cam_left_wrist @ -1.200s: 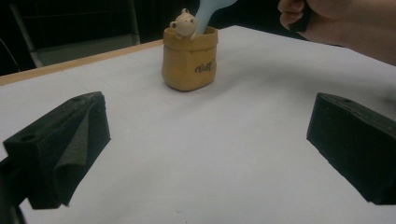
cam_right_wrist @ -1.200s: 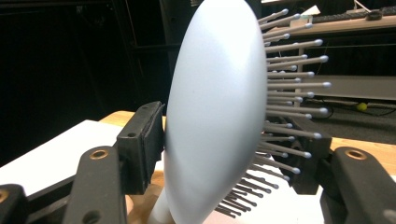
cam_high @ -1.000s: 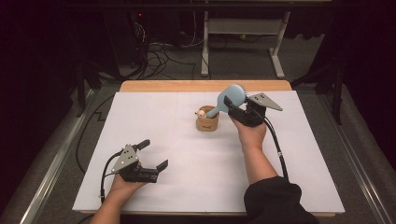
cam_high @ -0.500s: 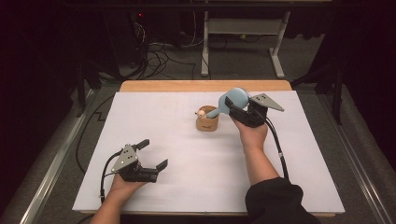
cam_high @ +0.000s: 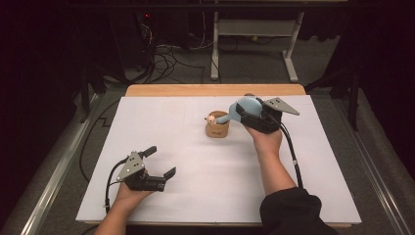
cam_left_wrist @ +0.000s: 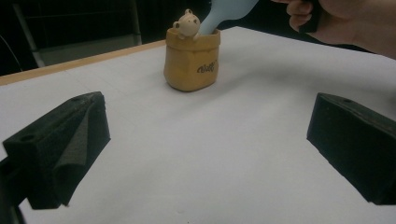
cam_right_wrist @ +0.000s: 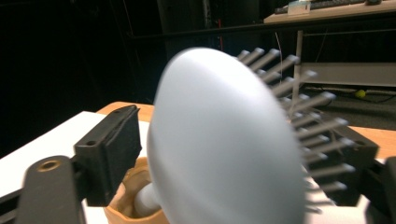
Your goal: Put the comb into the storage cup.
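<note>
- Blue plastic is what catches the eye: a pale blue hairbrush (cam_high: 244, 108) leans with its handle down inside a small tan pot (cam_high: 217, 129) near the far middle of the white table (cam_high: 195, 196), its head sticking out up and to the right.
- Around that head sits the right gripper (cam_high: 247, 113). Its jaws have just been opening, and in the right gripper view the left jaw stands clear of the smooth back of the brush (cam_right_wrist: 224, 154) with a gap showing, so I judge the hold let go; the bristles hide the other side.
- Resting open near the front left of the table, the left gripper (cam_high: 160, 161) has its jaws wide apart with nothing between them.
- Besides the brush handle, the pot (cam_left_wrist: 192, 60) holds a little bear figure (cam_left_wrist: 187, 24) that peeks over the rim; I cannot see anything deeper inside.
- Top-heaviness looks like the main risk: the wide head hangs well outside the rim, and its weight could tip the light pot over or let the brush slide out.
- Pulling the right gripper back carelessly could snag the bristles on a jaw and drag brush and pot along.
- A knock could also push the bear out.
</note>
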The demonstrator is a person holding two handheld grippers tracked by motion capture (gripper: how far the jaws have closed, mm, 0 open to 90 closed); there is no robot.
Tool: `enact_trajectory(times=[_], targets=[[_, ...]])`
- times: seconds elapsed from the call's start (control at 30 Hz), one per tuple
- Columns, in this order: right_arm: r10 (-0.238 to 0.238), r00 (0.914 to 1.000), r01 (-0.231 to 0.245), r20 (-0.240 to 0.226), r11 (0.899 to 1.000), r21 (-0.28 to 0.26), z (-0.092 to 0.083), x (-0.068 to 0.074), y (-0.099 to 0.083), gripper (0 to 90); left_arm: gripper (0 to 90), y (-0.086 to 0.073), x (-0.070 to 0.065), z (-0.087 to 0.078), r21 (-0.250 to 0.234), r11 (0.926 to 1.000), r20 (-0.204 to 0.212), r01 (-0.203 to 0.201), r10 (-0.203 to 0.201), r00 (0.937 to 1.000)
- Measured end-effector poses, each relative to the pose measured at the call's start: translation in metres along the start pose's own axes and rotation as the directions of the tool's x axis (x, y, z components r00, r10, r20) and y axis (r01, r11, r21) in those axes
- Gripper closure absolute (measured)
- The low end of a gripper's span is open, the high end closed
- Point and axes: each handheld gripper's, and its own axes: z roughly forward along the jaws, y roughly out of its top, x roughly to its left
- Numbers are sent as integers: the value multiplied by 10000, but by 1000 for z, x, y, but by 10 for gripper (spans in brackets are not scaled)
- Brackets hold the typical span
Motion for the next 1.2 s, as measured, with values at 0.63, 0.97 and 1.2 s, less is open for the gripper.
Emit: enact_trajectory(times=[0.63, 0.97, 1.2], targets=[[121, 9990, -97, -427, 9984, 558, -9, -1, 2, 5, 3, 0, 0, 1, -14, 10000, -15, -14, 14, 10000], [-11, 9988, 40, -489, 9982, 595, -18, 1, 2, 4, 2, 0, 1, 0, -26, 10000, -54, 6, -6, 10000], [-103, 9988, 141, -469, 9967, 804, -27, -2, -5, 5, 3, 0, 1, 1, -16, 10000, -86, 28, -28, 10000]])
